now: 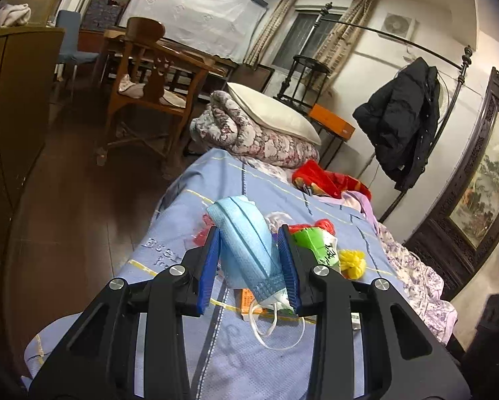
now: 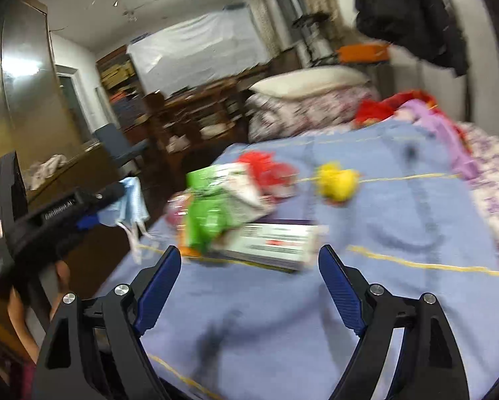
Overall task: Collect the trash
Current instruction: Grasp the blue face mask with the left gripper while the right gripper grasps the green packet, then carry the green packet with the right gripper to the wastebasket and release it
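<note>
My left gripper is shut on a folded blue face mask, held above the bed, its white ear loops hanging down. In the right wrist view the left gripper holds the mask off the bed's left edge. My right gripper is open and empty above the blue bedsheet. Ahead of it lie a white box, a green and white packet, red plastic and a yellow wad. The green packet and yellow wad also show in the left wrist view.
A folded floral quilt with a pillow lies at the bed's far end. Red and purple clothes lie to the right. A wooden chair and a dark floor are on the left. A black coat hangs on the bed frame.
</note>
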Demonstrator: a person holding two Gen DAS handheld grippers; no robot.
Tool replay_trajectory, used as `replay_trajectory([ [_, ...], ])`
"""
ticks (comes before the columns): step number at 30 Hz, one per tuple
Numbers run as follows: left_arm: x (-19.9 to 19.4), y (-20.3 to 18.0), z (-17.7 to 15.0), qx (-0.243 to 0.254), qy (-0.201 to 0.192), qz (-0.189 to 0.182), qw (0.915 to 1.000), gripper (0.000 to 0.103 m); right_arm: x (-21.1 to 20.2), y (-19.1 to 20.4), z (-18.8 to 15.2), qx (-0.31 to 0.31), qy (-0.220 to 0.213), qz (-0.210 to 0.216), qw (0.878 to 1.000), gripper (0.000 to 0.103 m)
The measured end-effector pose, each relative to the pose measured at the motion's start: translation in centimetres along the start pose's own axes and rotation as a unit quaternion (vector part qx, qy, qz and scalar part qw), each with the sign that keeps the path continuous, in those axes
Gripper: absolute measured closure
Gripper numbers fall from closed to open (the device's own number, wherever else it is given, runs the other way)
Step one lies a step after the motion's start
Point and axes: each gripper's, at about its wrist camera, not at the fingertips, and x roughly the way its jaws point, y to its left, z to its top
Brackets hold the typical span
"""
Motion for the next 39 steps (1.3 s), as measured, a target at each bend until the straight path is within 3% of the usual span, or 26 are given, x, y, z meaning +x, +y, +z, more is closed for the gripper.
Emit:
replay_trajectory([
  [3,0.0,0.7,0.2,-0.013,0.003,-0.005,0.9999,0.067,3.4,1.6,0.3,0.005,0.031,0.022,0.999,0.022],
  [7,0.2,1.3,0.3,-0.024,0.006,-0.013,0.9996,0.067,6.9,1.7,0.3,0.044,0.060,0.034,0.997,0.032],
  [12,0.4,1.3,0.6,-0.028,0.009,-0.021,0.9993,0.067,8.7,2.7,0.9,0.067,0.054,0.048,0.995,0.042],
  [15,0.3,1.3,0.6,-0.027,0.008,-0.023,0.9993,0.067,9.3,3.2,0.8,0.069,0.053,0.048,0.995,0.063],
  [16,0.2,1.3,0.6,-0.026,0.007,-0.024,0.9993,0.067,9.4,3.1,0.8,0.070,0.053,0.047,0.995,0.080],
  [19,0.3,1.2,0.5,-0.022,0.007,-0.024,0.9994,0.067,9.0,2.6,0.5,0.083,0.041,0.054,0.994,0.083],
  [28,0.2,0.2,0.3,-0.007,0.008,-0.030,0.9995,0.067,1.0,1.0,2.4,0.046,-0.017,0.042,0.998,0.087],
  [35,0.4,-0.6,-0.1,0.008,0.014,-0.030,0.9994,0.067,-3.1,-2.7,1.8,0.050,-0.019,0.003,0.999,0.087],
  [39,0.6,-1.0,-0.4,0.015,0.019,-0.030,0.9992,0.067,-3.1,-6.2,0.1,0.102,-0.001,-0.012,0.995,0.083],
])
